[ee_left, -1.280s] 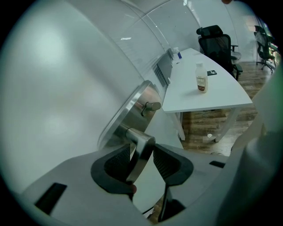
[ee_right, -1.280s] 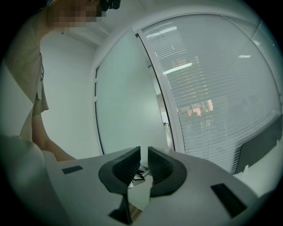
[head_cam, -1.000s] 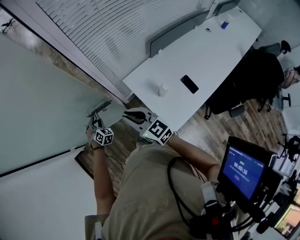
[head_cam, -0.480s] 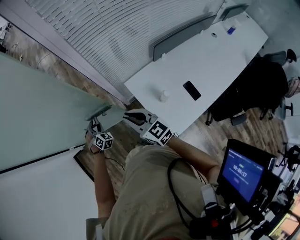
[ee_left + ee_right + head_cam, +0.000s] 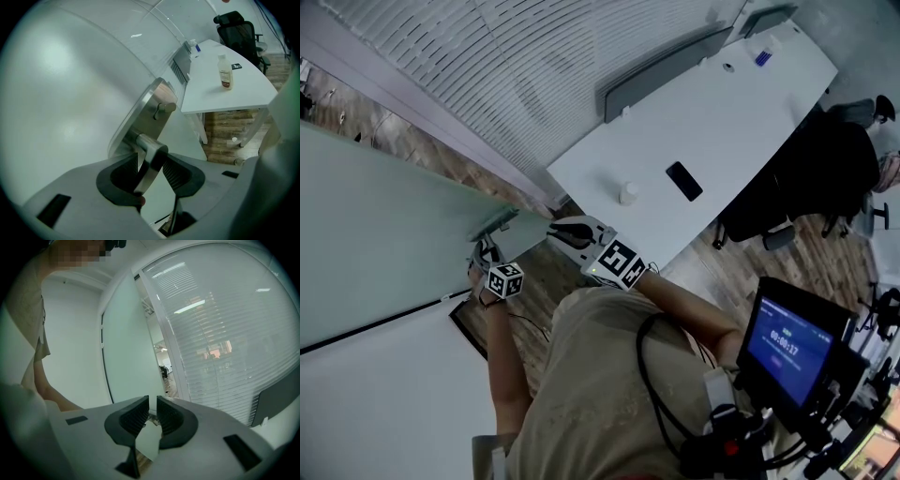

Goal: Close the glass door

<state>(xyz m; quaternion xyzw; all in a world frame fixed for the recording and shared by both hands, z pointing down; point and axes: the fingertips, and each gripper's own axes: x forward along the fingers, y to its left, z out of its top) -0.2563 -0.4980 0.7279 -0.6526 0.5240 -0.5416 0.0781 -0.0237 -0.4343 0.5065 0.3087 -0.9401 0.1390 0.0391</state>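
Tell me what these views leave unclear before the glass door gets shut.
- Whether the right gripper touches the glass door: right gripper view shows the door only past its narrowly parted jaws; head view too small.
- Any latch on the door's edge: left gripper view, hidden behind the handle the left gripper clamps.
- The bottle's label: left gripper view, too small.
- The dark flat object on the table: head view, too small.

Wood-plank floor, long white desk with phone and small bottle, slatted blinds behind, black office chair alongside.
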